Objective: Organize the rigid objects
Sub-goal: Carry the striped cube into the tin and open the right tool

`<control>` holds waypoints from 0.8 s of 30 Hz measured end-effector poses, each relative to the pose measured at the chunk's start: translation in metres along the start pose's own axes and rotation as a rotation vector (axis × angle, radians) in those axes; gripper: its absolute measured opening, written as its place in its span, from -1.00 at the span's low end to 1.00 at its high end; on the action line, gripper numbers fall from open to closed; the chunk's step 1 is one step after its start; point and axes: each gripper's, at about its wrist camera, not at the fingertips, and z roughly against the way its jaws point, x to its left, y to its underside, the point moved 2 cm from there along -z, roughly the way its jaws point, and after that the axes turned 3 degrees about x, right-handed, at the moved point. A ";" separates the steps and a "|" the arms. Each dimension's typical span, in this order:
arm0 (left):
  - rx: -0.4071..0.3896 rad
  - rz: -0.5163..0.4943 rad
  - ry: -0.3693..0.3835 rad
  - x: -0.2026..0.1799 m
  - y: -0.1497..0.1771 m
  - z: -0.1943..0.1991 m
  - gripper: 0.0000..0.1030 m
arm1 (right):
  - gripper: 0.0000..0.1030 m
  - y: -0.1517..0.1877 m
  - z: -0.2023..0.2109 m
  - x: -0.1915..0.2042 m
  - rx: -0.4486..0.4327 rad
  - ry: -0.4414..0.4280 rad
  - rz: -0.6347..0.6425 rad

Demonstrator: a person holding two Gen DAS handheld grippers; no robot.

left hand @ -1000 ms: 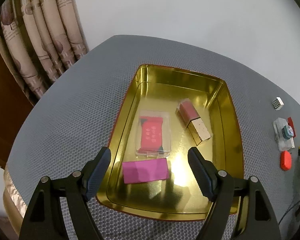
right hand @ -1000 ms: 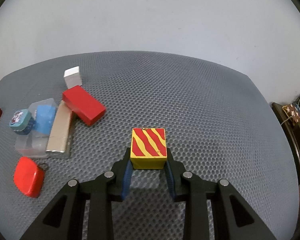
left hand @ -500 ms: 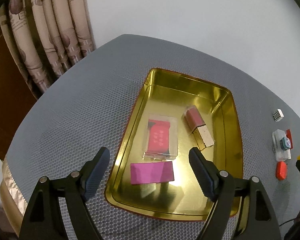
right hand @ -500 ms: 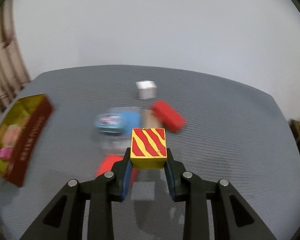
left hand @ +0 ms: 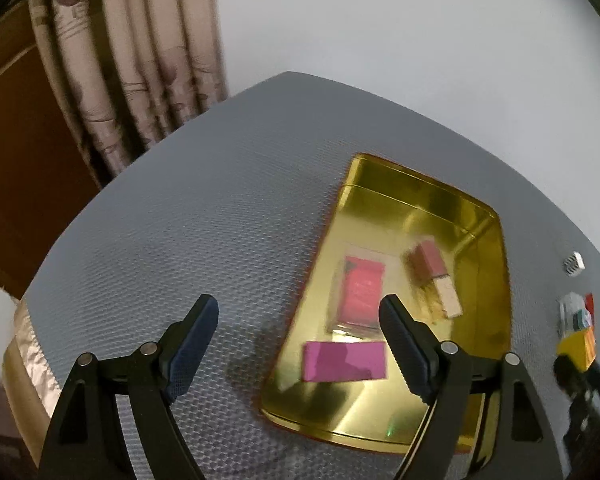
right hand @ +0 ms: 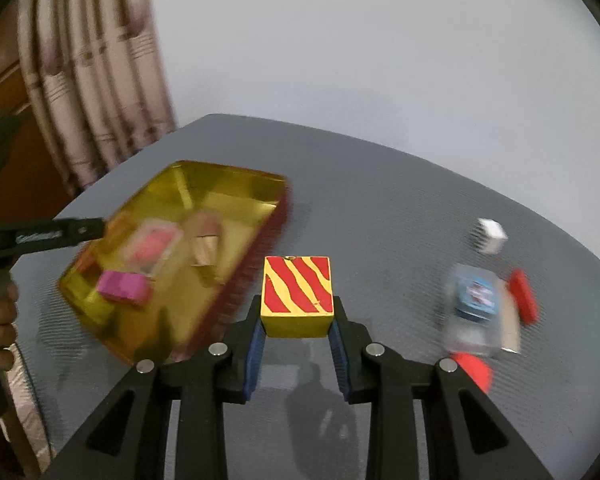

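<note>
My right gripper (right hand: 297,322) is shut on a yellow block with red stripes (right hand: 297,296) and holds it above the grey table, just right of the gold tray (right hand: 236,248). The block also shows at the right edge of the left wrist view (left hand: 578,346). The gold tray (left hand: 496,280) holds a magenta block (left hand: 344,361), a clear case with a red card (left hand: 362,290) and a red-and-cream box (left hand: 436,284). My left gripper (left hand: 300,344) is open and empty above the tray's left rim and the table.
Loose items lie on the table to the right: a white patterned cube (right hand: 490,234), a blue tin on a clear box (right hand: 476,294), a red block (right hand: 524,296) and a red oval piece (right hand: 472,370). A curtain (left hand: 132,60) hangs beyond the table's left edge.
My right gripper has swung left with the striped block, from beside the loose items to next to the tray. My left gripper has drawn left, off the tray's middle.
</note>
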 end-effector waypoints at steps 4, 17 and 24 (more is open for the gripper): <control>0.001 0.060 -0.024 0.015 -0.005 -0.002 0.55 | -0.42 -0.011 -0.009 0.034 0.012 -0.052 0.039; 0.034 0.139 -0.039 0.031 -0.006 -0.009 0.55 | -0.42 -0.022 -0.052 0.086 0.139 -0.104 0.104; 0.033 0.149 -0.039 0.034 -0.005 -0.007 0.55 | -0.42 -0.020 -0.070 0.094 0.183 -0.094 0.120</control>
